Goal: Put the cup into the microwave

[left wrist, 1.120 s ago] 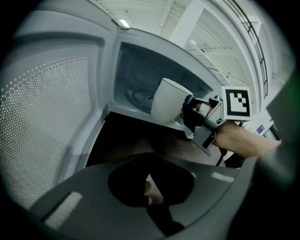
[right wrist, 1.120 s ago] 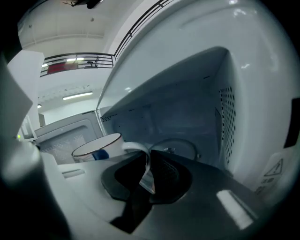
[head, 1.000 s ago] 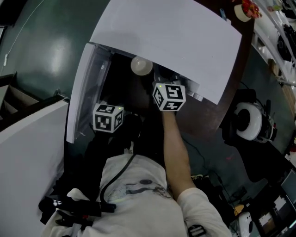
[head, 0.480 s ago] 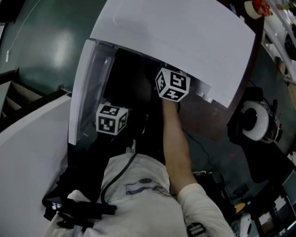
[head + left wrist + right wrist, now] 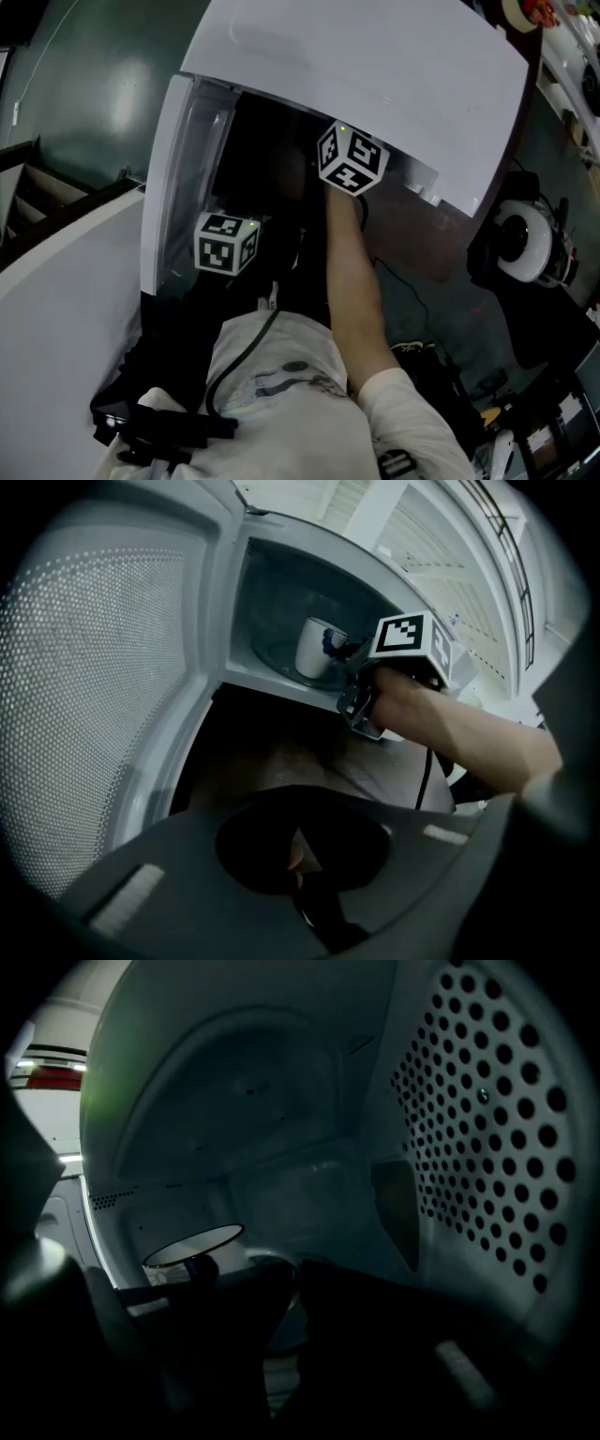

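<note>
The white cup (image 5: 315, 647) with a dark handle stands upright on the turntable inside the open microwave (image 5: 281, 583). My right gripper (image 5: 339, 658) reaches into the cavity, its tips at the cup's handle, jaws nearly together on it. In the right gripper view the cup (image 5: 192, 1246) sits just left of the dark jaw tips (image 5: 296, 1274). In the head view the microwave's top hides the cup, and only the right marker cube (image 5: 352, 157) shows. My left gripper (image 5: 300, 794) hangs back in front of the door, shut and holding nothing.
The microwave door (image 5: 173, 178) swings open to the left, beside my left marker cube (image 5: 225, 242). A perforated wall (image 5: 487, 1129) bounds the cavity on the right. The microwave sits on a dark brown table (image 5: 422, 234). A white round device (image 5: 525, 246) lies on the floor at right.
My right gripper has pushed forward into the microwave with the cup, which has gone from sight under the microwave's top. The left gripper has stayed where it was.
</note>
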Motion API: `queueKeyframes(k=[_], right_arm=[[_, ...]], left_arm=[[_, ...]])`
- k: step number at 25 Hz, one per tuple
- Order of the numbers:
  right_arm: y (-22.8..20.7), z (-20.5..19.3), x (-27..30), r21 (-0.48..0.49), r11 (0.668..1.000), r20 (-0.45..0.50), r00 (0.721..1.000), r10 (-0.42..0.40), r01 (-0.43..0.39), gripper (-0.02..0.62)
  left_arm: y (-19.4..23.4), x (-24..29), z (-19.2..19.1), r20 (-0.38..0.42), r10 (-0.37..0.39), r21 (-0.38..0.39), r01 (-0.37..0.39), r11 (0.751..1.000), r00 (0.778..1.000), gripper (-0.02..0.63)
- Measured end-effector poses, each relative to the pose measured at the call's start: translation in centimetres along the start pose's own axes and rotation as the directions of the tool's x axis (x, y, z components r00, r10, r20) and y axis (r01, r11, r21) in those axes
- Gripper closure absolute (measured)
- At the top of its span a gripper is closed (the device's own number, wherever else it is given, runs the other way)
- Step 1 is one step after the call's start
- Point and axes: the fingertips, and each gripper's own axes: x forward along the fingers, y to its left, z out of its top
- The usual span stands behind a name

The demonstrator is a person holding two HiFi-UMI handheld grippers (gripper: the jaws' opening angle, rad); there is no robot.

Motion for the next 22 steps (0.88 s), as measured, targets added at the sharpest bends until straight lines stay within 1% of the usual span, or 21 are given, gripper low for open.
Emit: queueKeyframes(k=[3, 7, 10, 12, 17, 22], right_arm=[[-0.1, -0.2, 0.0, -0.02, 1.0, -0.001, 1.0, -0.009, 0.009, 0.561], [0.0, -0.4, -0.1, -0.05, 0.999, -0.028, 1.0, -0.01, 0.009, 0.549], [-0.2, -0.8, -0.3, -0.046, 0.999, -0.059, 0.998, 0.003, -0.006, 0.492], [-0.1, -1.1, -0.7, -0.05, 0.999, -0.078, 0.997, 0.016, -0.02, 0.477], [0.9, -2.3, -2.5, -0.06, 0.995, -0.138, 0.988, 0.077, -0.085, 0.479], [2.5, -2.4, -6.4, -0.055, 0.984, -0.159, 0.974, 0.16, -0.171, 0.483]], left_arm=[[0.0, 0.0, -0.1, 0.001, -0.002, -0.001, 0.002, 1.0, 1.0, 0.606], [-0.1, -0.1, 0.1, 0.013, -0.008, -0.001, 0.008, 1.0, 1.0, 0.607], [-0.4, -0.3, 0.4, 0.023, -0.015, 0.004, 0.015, 1.0, 1.0, 0.606], [-0.6, -0.4, 0.5, 0.029, -0.02, 0.01, 0.02, 1.0, 0.999, 0.606], [-1.4, -0.7, 0.4, 0.04, -0.036, 0.027, 0.034, 0.999, 0.999, 0.606], [-1.9, -1.4, 0.6, 0.069, -0.057, 0.049, 0.054, 0.997, 0.996, 0.607]])
